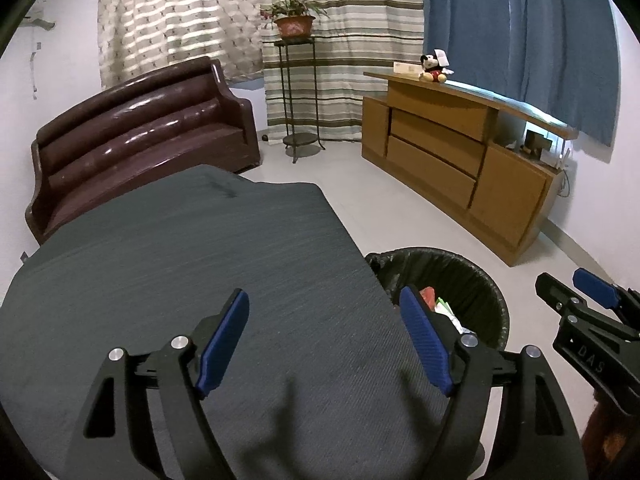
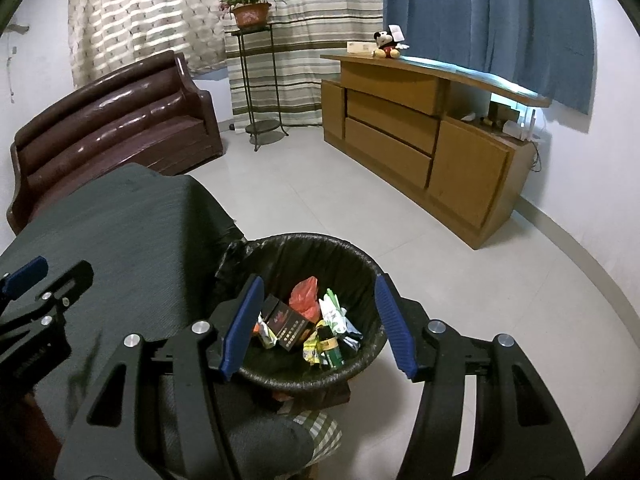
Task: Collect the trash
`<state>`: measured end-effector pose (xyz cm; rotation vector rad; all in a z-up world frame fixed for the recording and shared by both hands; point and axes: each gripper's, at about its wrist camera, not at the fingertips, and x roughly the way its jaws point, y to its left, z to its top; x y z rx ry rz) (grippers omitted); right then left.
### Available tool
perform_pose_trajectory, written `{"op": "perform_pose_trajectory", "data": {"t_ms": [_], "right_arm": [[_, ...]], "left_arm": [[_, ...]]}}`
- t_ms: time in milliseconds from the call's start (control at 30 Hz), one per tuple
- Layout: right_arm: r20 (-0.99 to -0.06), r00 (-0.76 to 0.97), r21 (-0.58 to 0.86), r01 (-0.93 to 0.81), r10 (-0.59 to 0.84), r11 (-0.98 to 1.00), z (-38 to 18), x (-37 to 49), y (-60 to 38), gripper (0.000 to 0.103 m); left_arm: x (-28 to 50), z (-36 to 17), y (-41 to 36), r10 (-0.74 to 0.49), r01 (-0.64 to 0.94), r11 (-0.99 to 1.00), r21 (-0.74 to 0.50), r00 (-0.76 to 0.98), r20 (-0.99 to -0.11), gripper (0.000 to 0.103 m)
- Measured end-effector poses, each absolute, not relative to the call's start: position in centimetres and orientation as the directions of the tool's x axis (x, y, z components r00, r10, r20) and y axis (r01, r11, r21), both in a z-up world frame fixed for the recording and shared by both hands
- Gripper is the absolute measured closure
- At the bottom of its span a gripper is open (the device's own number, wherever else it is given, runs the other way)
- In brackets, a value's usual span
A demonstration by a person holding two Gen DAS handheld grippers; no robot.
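The left gripper (image 1: 324, 344) hangs over the grey-covered table (image 1: 180, 260), jaws wide and empty; the lined trash bin (image 1: 480, 280) stands just right of it, off the table's edge. The right gripper (image 2: 320, 324) is nearer, directly above the bin, jaws also apart with nothing between them. Wrappers and boxes (image 2: 308, 320) already lie inside the bin. No loose trash shows on the table, so collecting looks finished.

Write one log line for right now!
left gripper: open, empty | right gripper: open, empty | round black lined bin: wrappers inside | grey cloth-covered table: bare
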<state>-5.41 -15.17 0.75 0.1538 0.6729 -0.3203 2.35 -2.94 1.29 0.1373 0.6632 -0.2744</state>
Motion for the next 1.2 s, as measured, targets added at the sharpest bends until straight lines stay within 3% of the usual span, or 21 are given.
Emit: {"op": "perform_pose_trajectory", "data": {"t_ms": [300, 400, 1200], "right_arm": [[-0.612, 0.748, 0.026, 0.342, -0.255, 0.939, 1.7, -7.4, -14.1, 0.046], [-0.596, 0.758, 0.019, 0.344, -0.266, 0.939, 2.2, -8.2, -13.8, 0.037], [-0.58, 0.767, 0.006, 0.343, -0.276, 0.939, 3.0, -9.1, -13.2, 0.037]], "left_arm": [[0.9, 1.7, -1.5, -0.205, 0.279, 0.96, 0.026, 0.763, -0.613, 0.027], [0.7, 1.9, -1.4, -0.209, 0.281, 0.959, 0.024, 0.766, -0.608, 0.027], [0.1, 2.0, -0.2, -0.221, 0.282, 0.959, 0.01, 0.773, -0.595, 0.027]]}}
